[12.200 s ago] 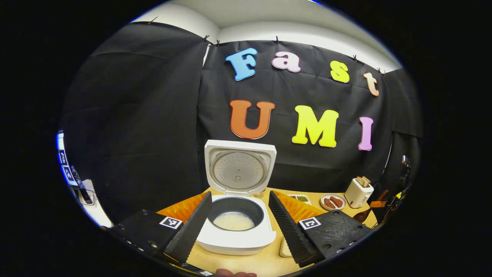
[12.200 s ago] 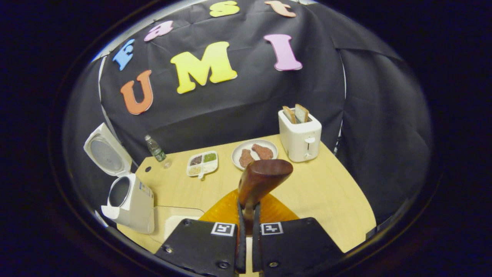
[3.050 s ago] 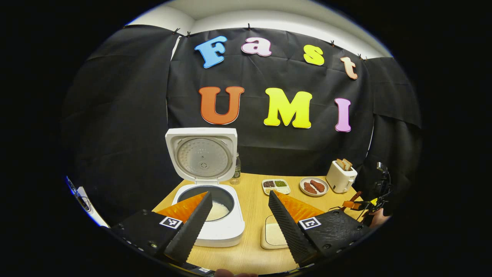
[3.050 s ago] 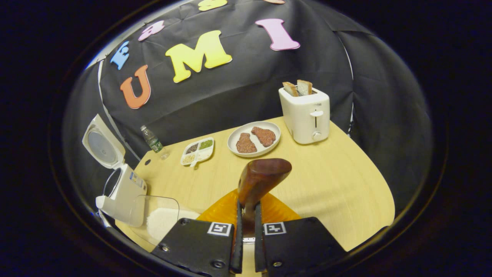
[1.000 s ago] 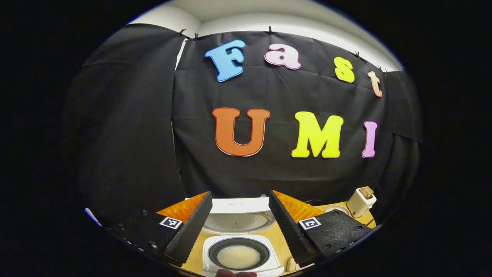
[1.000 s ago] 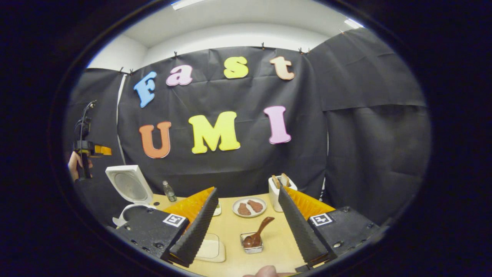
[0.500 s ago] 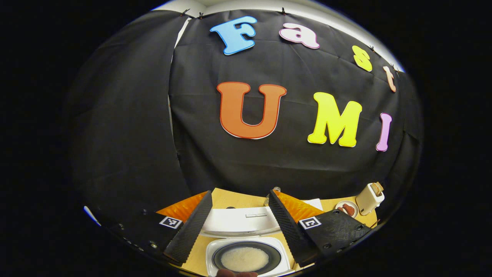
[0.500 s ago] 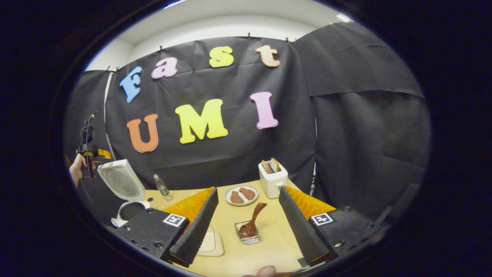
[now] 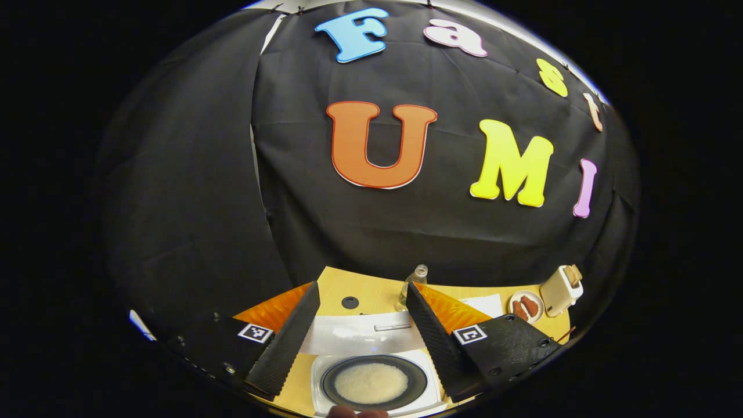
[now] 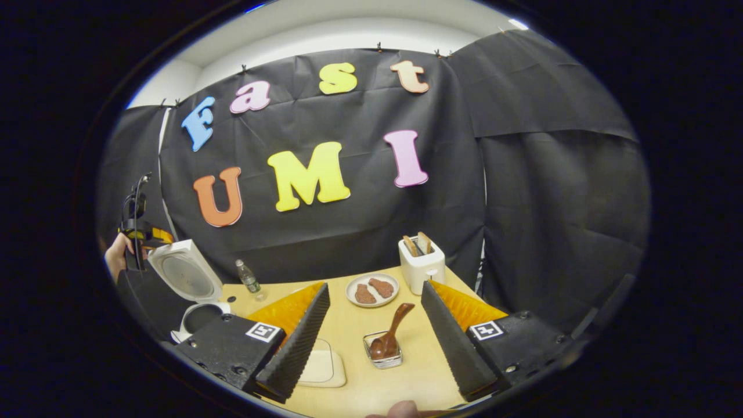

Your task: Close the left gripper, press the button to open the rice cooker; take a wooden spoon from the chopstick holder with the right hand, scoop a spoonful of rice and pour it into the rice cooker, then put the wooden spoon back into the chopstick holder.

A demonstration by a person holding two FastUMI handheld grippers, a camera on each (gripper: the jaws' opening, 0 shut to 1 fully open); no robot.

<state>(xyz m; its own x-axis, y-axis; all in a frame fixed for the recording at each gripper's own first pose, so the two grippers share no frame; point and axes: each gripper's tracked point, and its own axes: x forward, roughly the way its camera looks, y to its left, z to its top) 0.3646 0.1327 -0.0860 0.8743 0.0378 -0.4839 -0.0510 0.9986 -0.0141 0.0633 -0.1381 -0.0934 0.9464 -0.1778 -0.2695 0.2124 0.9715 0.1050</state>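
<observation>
Above the rice cooker (image 9: 371, 380), the left gripper (image 9: 363, 307) looks steeply down with its fingers spread wide and nothing between them. Under the gap sits the cooker's dark inner pot, a flat bed of white rice (image 9: 371, 383) in its bottom, and the raised white lid (image 9: 363, 337) stands just behind the pot, seen nearly edge-on. Past the lid, on the wooden table (image 9: 371, 293), a clear plastic bottle (image 9: 411, 284) stands by the right finger; farther right are a plate of meat pieces (image 9: 524, 306) and a white toaster (image 9: 560, 287).

In the right gripper view, the right gripper (image 10: 374, 313) hangs over the table's near side, its fingers likewise far apart and empty. Between them, well ahead, the wooden spoon (image 10: 390, 338) stands bowl-down in the small clear chopstick holder (image 10: 383, 351), its handle leaning up to the right. A shallow tray of rice (image 10: 322, 366) lies by the left finger. Beyond are the meat plate (image 10: 372, 289) and the toaster (image 10: 421, 264) with two slices of bread in it. At far left the cooker (image 10: 188, 287) stands open, with a hand (image 10: 118, 252) holding the other gripper above it.
</observation>
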